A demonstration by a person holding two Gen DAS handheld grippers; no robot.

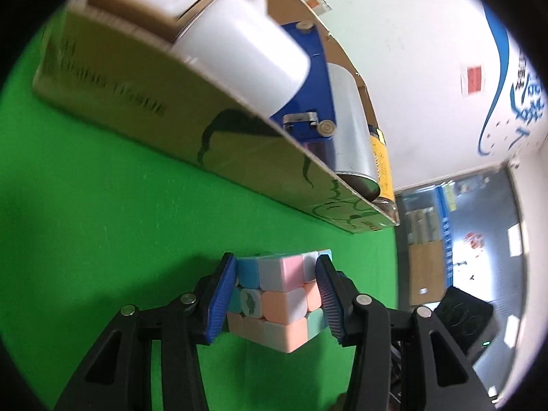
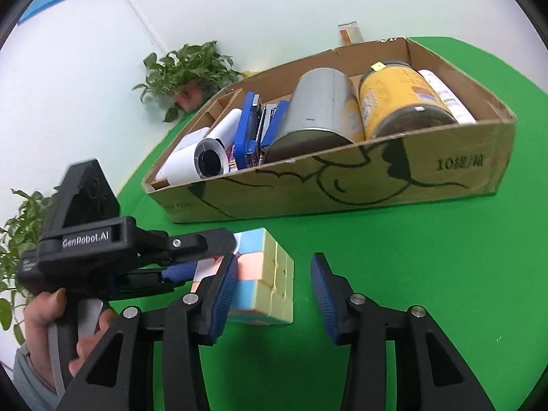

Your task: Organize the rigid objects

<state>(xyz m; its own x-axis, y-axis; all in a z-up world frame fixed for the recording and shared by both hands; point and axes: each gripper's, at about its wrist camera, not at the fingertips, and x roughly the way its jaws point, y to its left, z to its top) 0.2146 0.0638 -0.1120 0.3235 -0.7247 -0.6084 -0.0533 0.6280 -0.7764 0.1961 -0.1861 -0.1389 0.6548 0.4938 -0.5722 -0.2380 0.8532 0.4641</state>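
Observation:
A pastel puzzle cube (image 1: 277, 301) sits between the blue pads of my left gripper (image 1: 275, 263), which is shut on its two sides. In the right wrist view the same cube (image 2: 270, 274) is low over the green cloth, in front of the cardboard box (image 2: 342, 185). The left gripper (image 2: 205, 257) reaches in from the left with a hand (image 2: 51, 325) on its handle. My right gripper (image 2: 274, 260) is open just short of the cube. Its left finger overlaps the cube's near corner in the picture, and neither pad presses on it.
The box holds a silver can (image 2: 318, 113), a yellow jar (image 2: 400, 102), a blue stapler (image 2: 250, 130), a white roll (image 2: 202, 161) and a white bottle (image 2: 445, 99). Potted plants (image 2: 188, 68) stand at the back left. Green cloth (image 2: 411, 257) lies bare to the right.

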